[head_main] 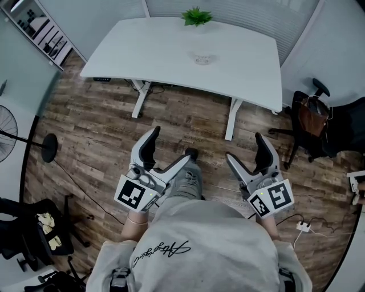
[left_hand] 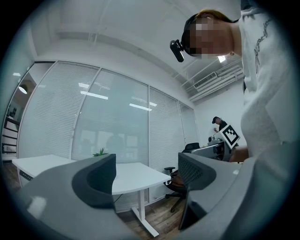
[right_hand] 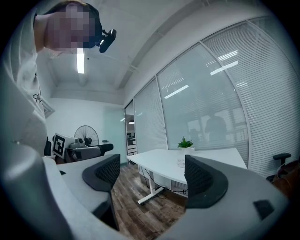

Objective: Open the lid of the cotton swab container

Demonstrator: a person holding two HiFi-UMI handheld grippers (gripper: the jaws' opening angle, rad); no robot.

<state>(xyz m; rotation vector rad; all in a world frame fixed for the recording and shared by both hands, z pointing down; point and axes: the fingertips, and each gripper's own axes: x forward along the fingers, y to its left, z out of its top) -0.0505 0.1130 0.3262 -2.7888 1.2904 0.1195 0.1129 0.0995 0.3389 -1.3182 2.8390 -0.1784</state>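
A: Biggest things first?

B: A wide white curved-edge desk (head_main: pixel 142 51) stands on the brown wood-plank floor (head_main: pixel 102 131), well ahead of the person. The left claw (head_main: pixel 171 145) and right claw (head_main: pixel 245 148) are held low at the waist, each with its jaws spread wide and nothing between them.

A: And the container?

B: The small clear round cotton swab container (head_main: pixel 203 58) sits mid-desk, near a little green potted plant (head_main: pixel 197 16). It lies straight ahead, well apart from both claws, and neither is clearly nearer. It's too small to tell its long axis.

A: Any writing?

B: Cursive script on the grey shirt (head_main: pixel 217 228), which I can't read. Nothing legible on the container.
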